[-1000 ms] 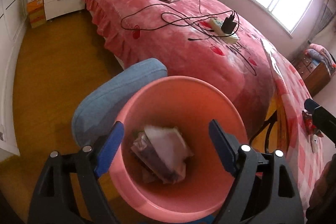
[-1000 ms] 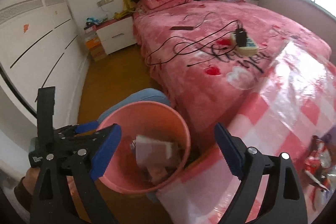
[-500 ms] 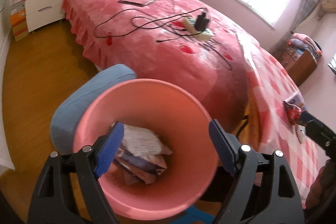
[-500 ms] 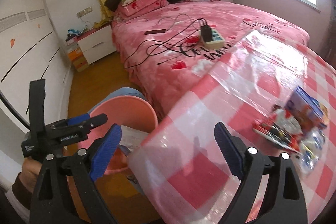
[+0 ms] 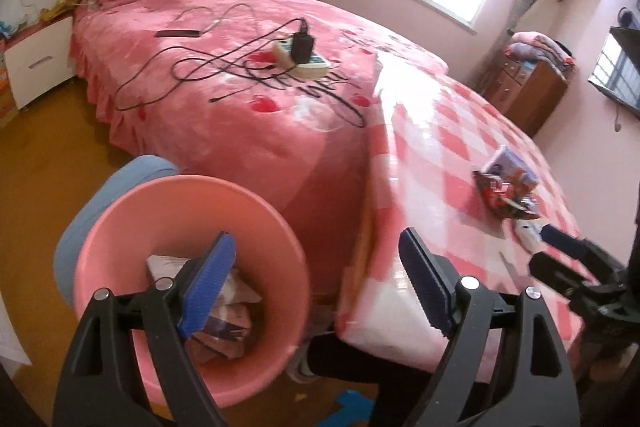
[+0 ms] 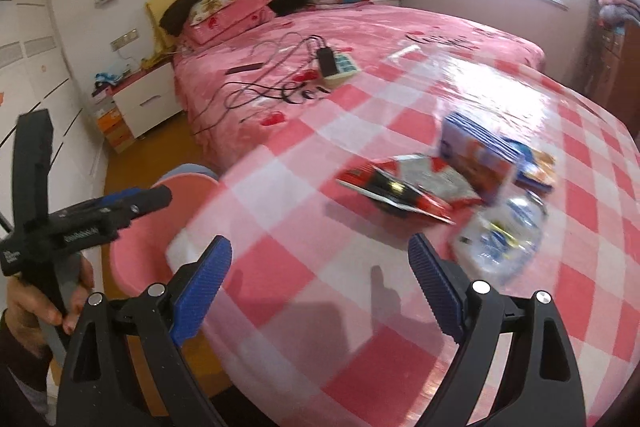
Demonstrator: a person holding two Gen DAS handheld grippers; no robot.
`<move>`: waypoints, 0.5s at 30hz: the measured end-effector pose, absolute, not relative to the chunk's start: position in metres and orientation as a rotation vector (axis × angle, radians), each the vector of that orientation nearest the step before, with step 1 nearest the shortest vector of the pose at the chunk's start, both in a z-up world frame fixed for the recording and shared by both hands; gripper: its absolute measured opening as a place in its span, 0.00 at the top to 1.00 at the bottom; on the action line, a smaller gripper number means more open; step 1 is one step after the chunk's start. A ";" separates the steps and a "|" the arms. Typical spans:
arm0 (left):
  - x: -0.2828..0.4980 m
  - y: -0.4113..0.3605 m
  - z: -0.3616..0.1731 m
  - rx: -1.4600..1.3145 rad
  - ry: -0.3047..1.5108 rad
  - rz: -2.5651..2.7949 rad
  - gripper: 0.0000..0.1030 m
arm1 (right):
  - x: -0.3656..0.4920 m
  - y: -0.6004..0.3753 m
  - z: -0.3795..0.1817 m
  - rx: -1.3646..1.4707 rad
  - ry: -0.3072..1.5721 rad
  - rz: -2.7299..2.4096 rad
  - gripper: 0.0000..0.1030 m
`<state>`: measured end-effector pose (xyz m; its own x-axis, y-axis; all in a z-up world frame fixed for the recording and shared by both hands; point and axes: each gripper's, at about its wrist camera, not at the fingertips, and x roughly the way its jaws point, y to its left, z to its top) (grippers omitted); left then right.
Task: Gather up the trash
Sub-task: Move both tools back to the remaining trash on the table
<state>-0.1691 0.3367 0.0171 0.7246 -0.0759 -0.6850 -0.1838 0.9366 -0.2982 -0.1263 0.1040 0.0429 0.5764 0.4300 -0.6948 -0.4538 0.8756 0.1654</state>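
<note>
Right wrist: one bin [image 6: 136, 259], three wrappers [image 6: 448, 183].

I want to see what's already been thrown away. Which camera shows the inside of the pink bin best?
The left wrist view: it looks down into the pink bin, showing crumpled paper trash at the bottom. The right wrist view catches only part of the bin's rim beside the checkered table, with nothing of its contents.

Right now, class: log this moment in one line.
left claw: open | right claw: open | bin: part-filled | wrappers: on table

Blurred wrappers [image 6: 404, 187] (labels unreadable)
</note>
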 end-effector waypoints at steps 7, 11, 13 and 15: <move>-0.163 0.308 0.024 -0.354 0.784 0.004 0.18 | -0.130 0.076 0.036 -0.004 0.816 0.499 0.10; -0.159 0.290 0.029 -0.334 0.793 -0.023 0.18 | -0.132 0.062 0.035 0.001 0.820 0.497 0.10; -0.156 0.282 0.033 -0.324 0.794 -0.037 0.18 | -0.132 0.057 0.035 0.003 0.820 0.491 0.10; -0.154 0.274 0.036 -0.313 0.796 -0.053 0.18 | -0.132 0.047 0.035 0.005 0.821 0.484 0.10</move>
<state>-0.1544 0.2739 0.0361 0.7010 -0.1635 -0.6942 -0.0703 0.9528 -0.2955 -0.1320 0.0475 0.0354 0.5787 0.4162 -0.7014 -0.4124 0.8913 0.1885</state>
